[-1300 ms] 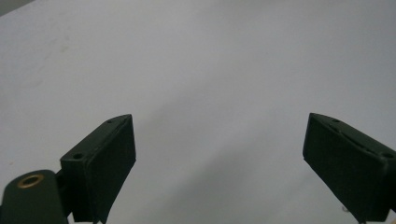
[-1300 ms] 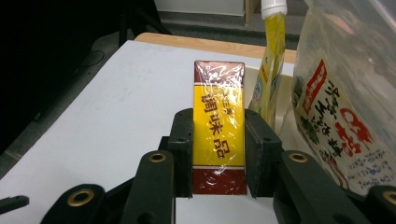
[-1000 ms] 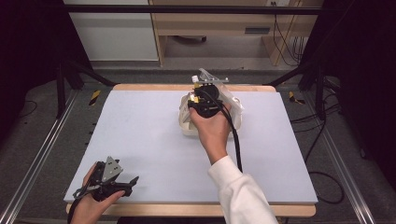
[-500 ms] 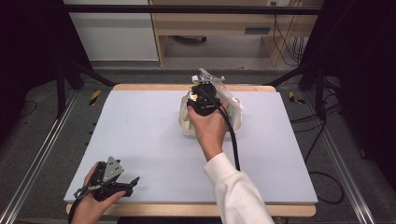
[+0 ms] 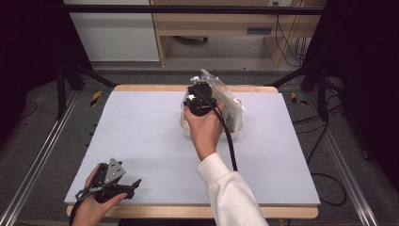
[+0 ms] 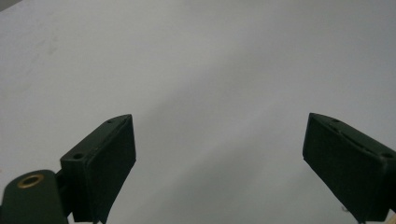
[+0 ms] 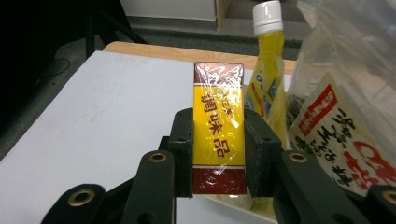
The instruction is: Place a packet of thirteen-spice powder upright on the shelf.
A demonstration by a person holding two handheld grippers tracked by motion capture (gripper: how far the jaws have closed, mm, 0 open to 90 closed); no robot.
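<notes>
A yellow and dark red box (image 7: 218, 126) wrapped in clear film stands upright between the jaws of my right gripper (image 7: 218, 151), which is shut on it. This happens over a white tray (image 5: 237, 130) at the far middle of the table, where the right gripper (image 5: 200, 96) is held by a hand. Just behind the box stands a yellow bottle (image 7: 269, 70) with a white cap. A clear bag (image 7: 348, 93) with a red and white printed pack lies to the right of it. My left gripper (image 6: 219, 154) is open over bare grey table, near the front left corner (image 5: 113, 181).
The grey table mat (image 5: 141, 136) spreads wide to the left and right of the tray. A wooden edge (image 5: 150, 88) runs along the far side. Metal frame rails (image 5: 42, 155) flank the table, and cables (image 5: 324, 179) lie on the floor at the right.
The right gripper has shifted slightly toward the far side over the tray. The left gripper has stayed in place.
</notes>
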